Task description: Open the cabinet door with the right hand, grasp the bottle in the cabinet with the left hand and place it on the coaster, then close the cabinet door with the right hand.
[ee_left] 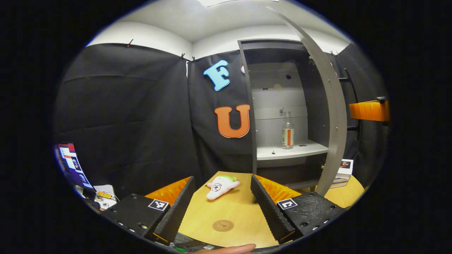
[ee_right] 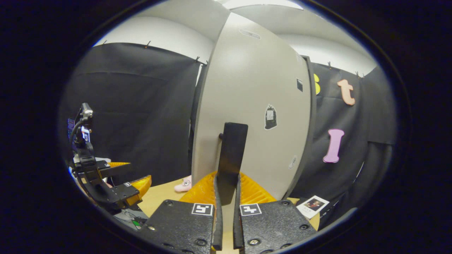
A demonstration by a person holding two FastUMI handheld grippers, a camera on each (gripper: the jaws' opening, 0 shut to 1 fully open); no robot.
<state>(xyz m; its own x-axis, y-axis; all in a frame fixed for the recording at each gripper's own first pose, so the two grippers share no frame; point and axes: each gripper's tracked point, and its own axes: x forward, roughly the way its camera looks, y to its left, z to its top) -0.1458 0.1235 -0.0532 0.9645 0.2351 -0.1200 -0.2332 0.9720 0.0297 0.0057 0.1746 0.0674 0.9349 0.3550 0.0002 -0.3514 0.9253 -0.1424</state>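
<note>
1. The cabinet [ee_left: 282,106] is seen standing open at the back of the tabletop [ee_left: 240,208] in the left gripper view, with its door [ee_left: 330,116] swung out towards the camera and shown nearly edge-on.
2. The bottle [ee_left: 287,133] is seen upright on the cabinet's pale shelf [ee_left: 300,151], near the middle of it, clear glass with a banded label; nothing is touching it.
3. The coaster [ee_left: 222,225], a round brown disc, is seen lying flat on the tabletop at the near edge, between the left gripper's fingers in the view and well apart from the bottle.
4. The left gripper [ee_left: 222,206] is held with its fingers spread wide and nothing between them, low over the near part of the tabletop, aimed towards the cabinet.
5. A pink and white plush toy [ee_left: 221,186] is seen lying on the tabletop between the coaster and the cabinet.
6. In the right gripper view the right gripper [ee_right: 226,197] is clamped on the dark upright handle [ee_right: 231,155] of the door [ee_right: 254,113], both fingers pressed to the handle's lower end.
7. In the same view the left gripper [ee_right: 136,178] is seen farther off at the left, over the tabletop [ee_right: 159,197].
8. A booklet [ee_right: 312,205] is seen lying at the right, below the door's edge.
</note>
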